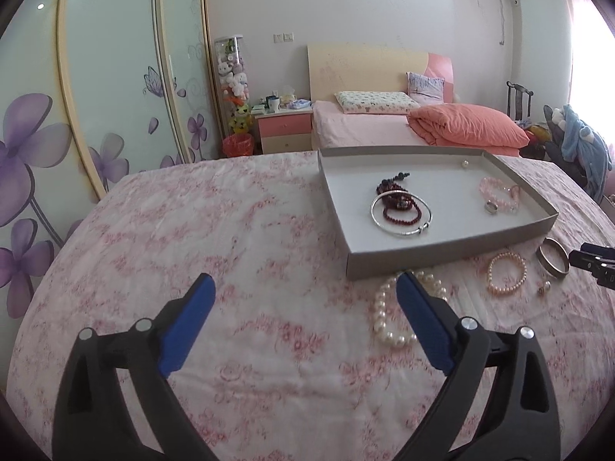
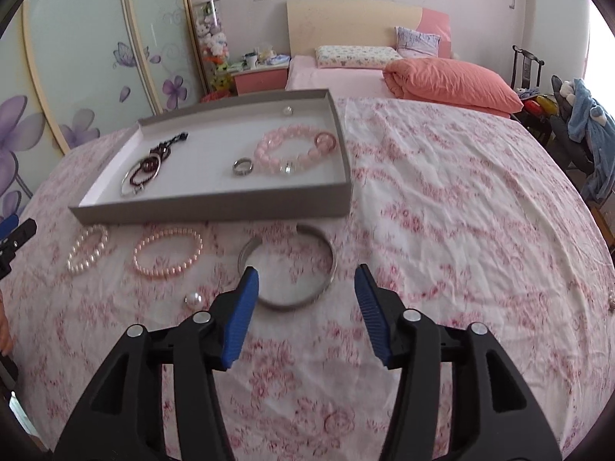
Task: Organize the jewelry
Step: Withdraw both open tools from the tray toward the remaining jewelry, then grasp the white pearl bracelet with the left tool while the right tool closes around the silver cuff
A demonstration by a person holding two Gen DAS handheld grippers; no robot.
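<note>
A grey tray (image 1: 423, 259) (image 2: 215, 209) lies on the floral cloth. In it are a silver bangle (image 1: 399, 226), dark red beads (image 1: 399, 207), a pink bead bracelet (image 2: 292, 150), a silver ring (image 2: 243, 167) and a pearl (image 2: 287, 110). On the cloth lie a white pearl bracelet (image 1: 384, 319) (image 2: 86, 249), a pink pearl bracelet (image 1: 506, 278) (image 2: 167, 251), a metal bangle (image 1: 553, 259) (image 2: 288, 265) and a pearl earring (image 2: 193, 299). My left gripper (image 1: 305, 288) is open, its right finger over the white pearls. My right gripper (image 2: 305, 280) is open above the metal bangle.
The cloth (image 1: 192, 230) covers a table. Behind it are a bed (image 1: 384, 126) with an orange quilt (image 1: 469, 125), a pink nightstand (image 1: 284, 128), a floral wardrobe (image 1: 96, 115) at left, and a chair (image 2: 576, 130) with blue clothes at right.
</note>
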